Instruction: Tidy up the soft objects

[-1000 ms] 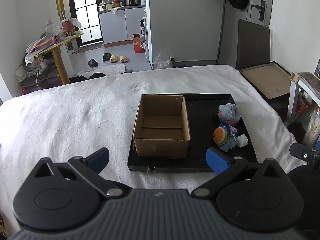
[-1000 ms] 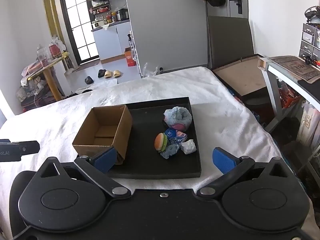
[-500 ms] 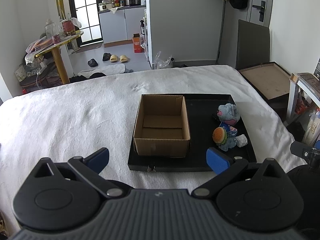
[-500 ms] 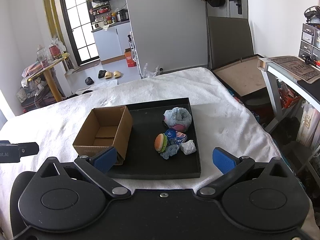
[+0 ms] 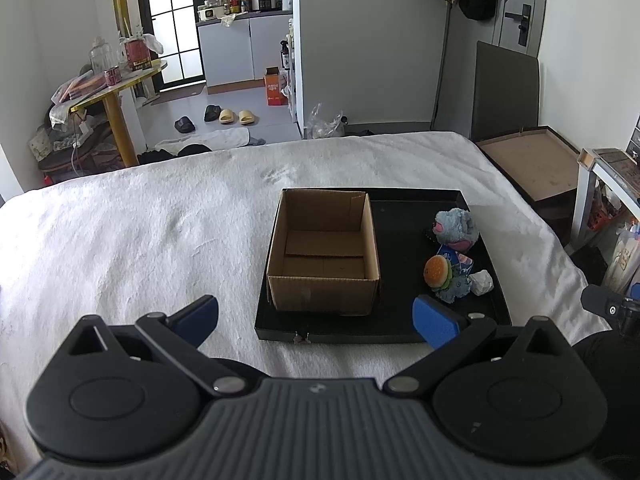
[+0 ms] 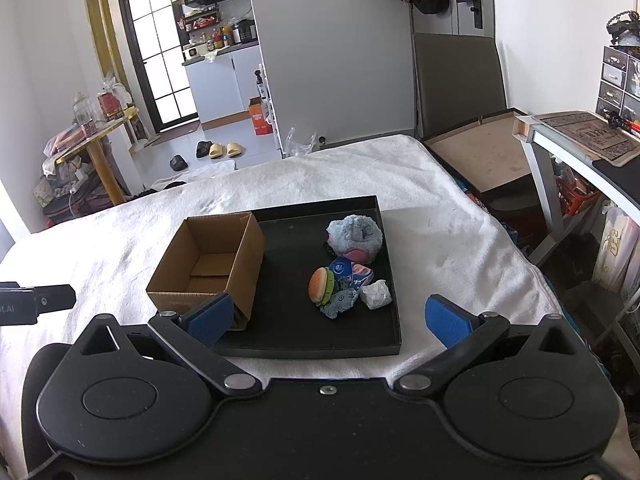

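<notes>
Open brown cardboard box (image 5: 323, 258) sits empty on left of shallow black tray (image 5: 404, 322), ready as bin; grey plush toy (image 5: 456, 229), burger plush (image 5: 437, 272), crumpled white wad (image 5: 481, 281) clustered right; left gripper (image 5: 316, 316) and right gripper (image 6: 326, 320) hover near edge, fingers spread wide, empty

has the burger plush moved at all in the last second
No. The burger plush sits in the same spot on the black tray, beside the crumpled white paper, clear of the cardboard box, as in the earlier right wrist views.

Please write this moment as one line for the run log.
left gripper: open, idle | right gripper: open, idle | cardboard box: empty | soft toys: on black tray
</notes>
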A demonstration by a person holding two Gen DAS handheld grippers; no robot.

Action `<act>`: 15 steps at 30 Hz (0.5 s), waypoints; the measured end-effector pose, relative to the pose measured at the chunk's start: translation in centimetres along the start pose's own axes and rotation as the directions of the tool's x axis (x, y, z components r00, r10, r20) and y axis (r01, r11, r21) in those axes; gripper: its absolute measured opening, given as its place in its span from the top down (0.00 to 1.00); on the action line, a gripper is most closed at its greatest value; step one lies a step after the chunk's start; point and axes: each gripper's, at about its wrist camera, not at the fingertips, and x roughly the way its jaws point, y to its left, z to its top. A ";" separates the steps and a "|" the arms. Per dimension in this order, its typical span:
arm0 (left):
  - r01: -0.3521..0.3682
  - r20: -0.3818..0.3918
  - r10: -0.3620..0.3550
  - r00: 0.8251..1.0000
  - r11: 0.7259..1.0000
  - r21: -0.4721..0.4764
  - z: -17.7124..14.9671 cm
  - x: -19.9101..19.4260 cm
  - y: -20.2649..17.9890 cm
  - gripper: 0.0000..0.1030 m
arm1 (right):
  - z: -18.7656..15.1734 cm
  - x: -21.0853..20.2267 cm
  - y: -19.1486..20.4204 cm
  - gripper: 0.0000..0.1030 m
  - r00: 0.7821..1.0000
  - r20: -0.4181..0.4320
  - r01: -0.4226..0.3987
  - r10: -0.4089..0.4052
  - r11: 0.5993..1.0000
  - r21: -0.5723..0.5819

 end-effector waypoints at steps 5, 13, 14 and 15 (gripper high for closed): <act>0.000 0.000 0.000 1.000 1.000 -0.002 0.0 0.0 0.0 0.00 | 0.0 0.0 0.0 0.00 1.000 0.001 0.001 -0.001 1.000 0.004; -0.003 -0.003 0.003 1.000 1.000 -0.003 -0.1 0.1 0.2 0.00 | -0.2 -0.1 0.0 0.00 1.000 -0.005 0.012 -0.011 1.000 0.008; -0.006 -0.001 0.006 1.000 1.000 -0.001 -0.1 0.0 0.2 0.00 | -0.2 -0.1 -0.1 0.00 1.000 -0.005 0.013 -0.013 1.000 0.010; -0.008 0.001 0.008 1.000 1.000 0.001 -0.2 0.0 0.2 0.00 | -0.2 -0.2 0.0 0.00 1.000 -0.005 0.014 -0.014 1.000 0.011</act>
